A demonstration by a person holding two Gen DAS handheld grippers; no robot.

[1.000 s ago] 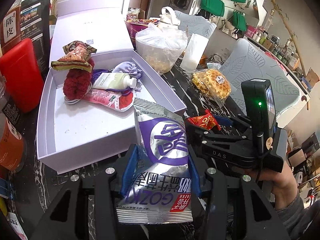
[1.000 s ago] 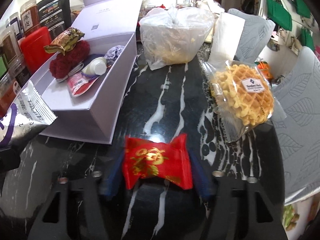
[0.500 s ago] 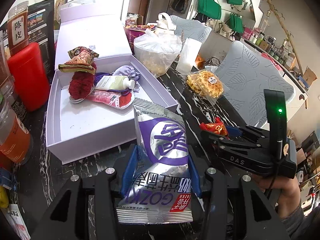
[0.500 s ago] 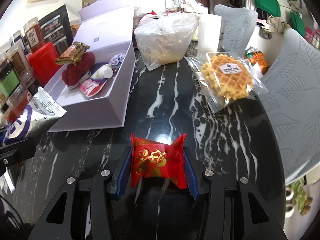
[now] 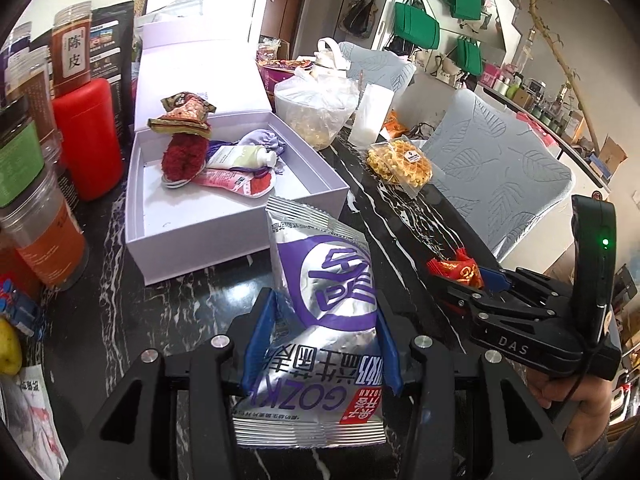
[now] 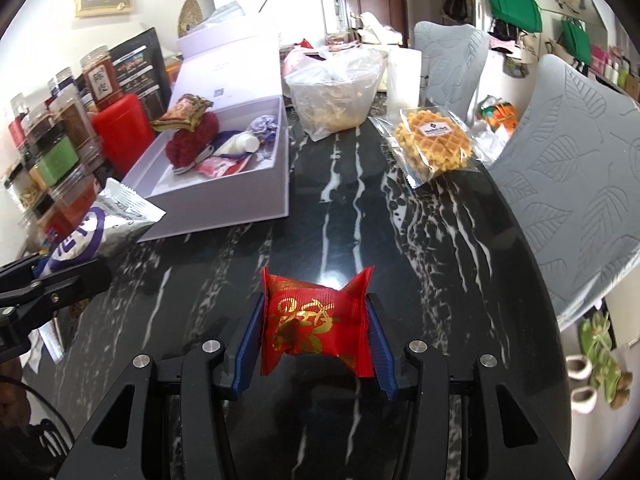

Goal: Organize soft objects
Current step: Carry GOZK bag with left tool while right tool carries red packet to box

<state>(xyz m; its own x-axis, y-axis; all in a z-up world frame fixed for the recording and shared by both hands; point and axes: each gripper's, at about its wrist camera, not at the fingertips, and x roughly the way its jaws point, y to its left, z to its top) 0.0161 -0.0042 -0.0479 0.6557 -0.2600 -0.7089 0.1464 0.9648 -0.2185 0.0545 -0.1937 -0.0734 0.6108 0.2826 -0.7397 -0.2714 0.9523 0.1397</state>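
Observation:
My left gripper (image 5: 320,308) is shut on a silver and purple snack bag (image 5: 324,264), held upright above the black marble table. My right gripper (image 6: 314,312) is shut on a red packet with gold print (image 6: 316,320), its blue pads pressing both sides. In the left wrist view that red packet (image 5: 456,270) shows at the right. Ahead and to the left lies an open white box (image 5: 224,248) holding a red knitted piece (image 5: 184,156), a brown-gold packet (image 5: 180,116), a pale tube (image 5: 240,158), a purple pouch (image 5: 260,142) and a pink sachet (image 5: 236,180).
A wrapped waffle (image 6: 432,144) lies on the table's right side. A clear plastic bag of food (image 6: 336,96) stands behind the box. A red canister (image 5: 88,136) and several jars line the left edge. Grey leaf-pattern chairs (image 6: 580,200) flank the right.
The right gripper's pads closed on the red packet and raised it off the table. Both grippers drew back, so the white box now looks farther away.

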